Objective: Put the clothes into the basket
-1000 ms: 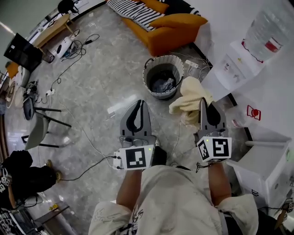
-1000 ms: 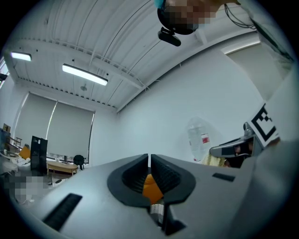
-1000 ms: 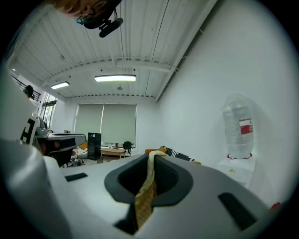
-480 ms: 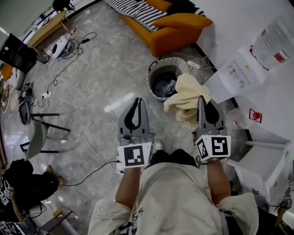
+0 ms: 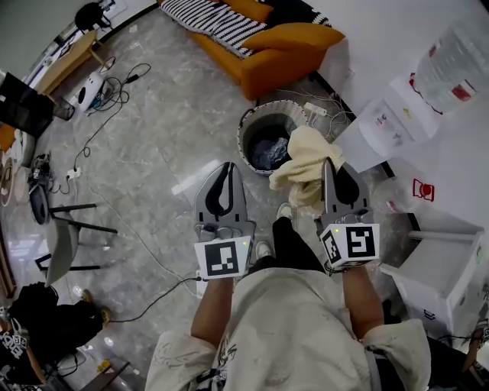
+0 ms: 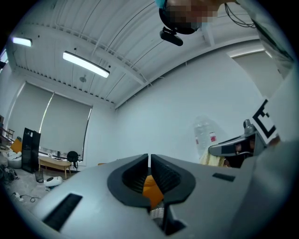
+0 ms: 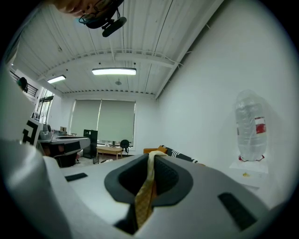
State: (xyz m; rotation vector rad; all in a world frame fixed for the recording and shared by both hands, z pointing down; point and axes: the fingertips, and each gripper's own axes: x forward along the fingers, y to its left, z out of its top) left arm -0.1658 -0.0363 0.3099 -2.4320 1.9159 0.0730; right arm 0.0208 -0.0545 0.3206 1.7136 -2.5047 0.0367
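A round grey basket (image 5: 250,122) stands on the floor ahead of me, with dark clothing (image 5: 267,153) lying inside. My right gripper (image 5: 330,165) is shut on a cream-yellow cloth (image 5: 304,164), which hangs in a bunch beside the basket's right rim. In the right gripper view a strip of that cloth (image 7: 147,184) is pinched between the closed jaws of the right gripper (image 7: 152,157). My left gripper (image 5: 229,171) is level and to the left of the right one, short of the basket. Its jaws meet with nothing between them; the left gripper (image 6: 149,158) looks toward the wall.
An orange sofa (image 5: 284,44) with a striped cloth (image 5: 205,15) lies beyond the basket. A white table (image 5: 397,114) carries a water bottle (image 5: 457,57) at the right. Cables (image 5: 114,84) run over the floor at the left, near a chair (image 5: 65,237). White boxes (image 5: 435,279) stand at the right.
Both grippers have moved forward toward the basket with the cloth. The basket is now closer, and the cloth hangs against its right rim.
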